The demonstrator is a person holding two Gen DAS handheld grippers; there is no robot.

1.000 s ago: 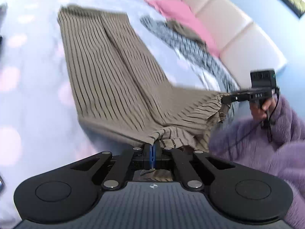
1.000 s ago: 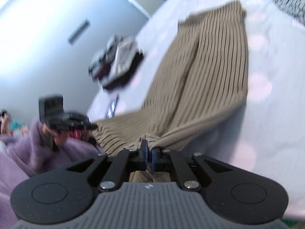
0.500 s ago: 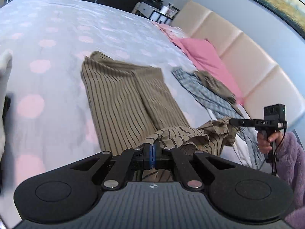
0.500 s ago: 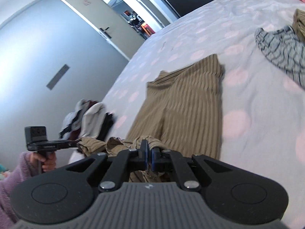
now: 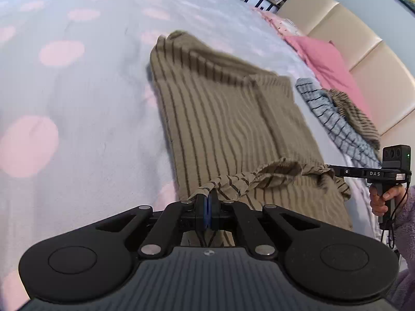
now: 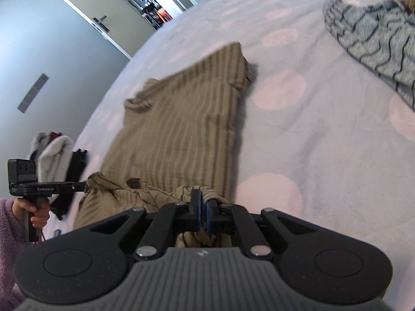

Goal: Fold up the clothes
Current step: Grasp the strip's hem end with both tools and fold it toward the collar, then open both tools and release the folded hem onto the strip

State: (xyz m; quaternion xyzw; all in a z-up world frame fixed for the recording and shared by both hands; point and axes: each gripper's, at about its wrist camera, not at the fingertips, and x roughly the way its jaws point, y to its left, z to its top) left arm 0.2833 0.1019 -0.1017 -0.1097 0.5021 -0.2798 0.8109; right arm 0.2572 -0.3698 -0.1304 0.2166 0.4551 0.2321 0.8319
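Left wrist view: left gripper [image 5: 207,202] clamped tight on one corner of tan striped garment [image 5: 223,119] spread across dotted bedspread [image 5: 77,103], right gripper [image 6: 201,208] pinched onto opposite corner, that edge lifted between them.

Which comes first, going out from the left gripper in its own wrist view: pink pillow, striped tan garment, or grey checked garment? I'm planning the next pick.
From the left gripper:
1. Striped tan garment, clamped in its jaws.
2. Grey checked garment, right.
3. Pink pillow, far right, by the headboard.
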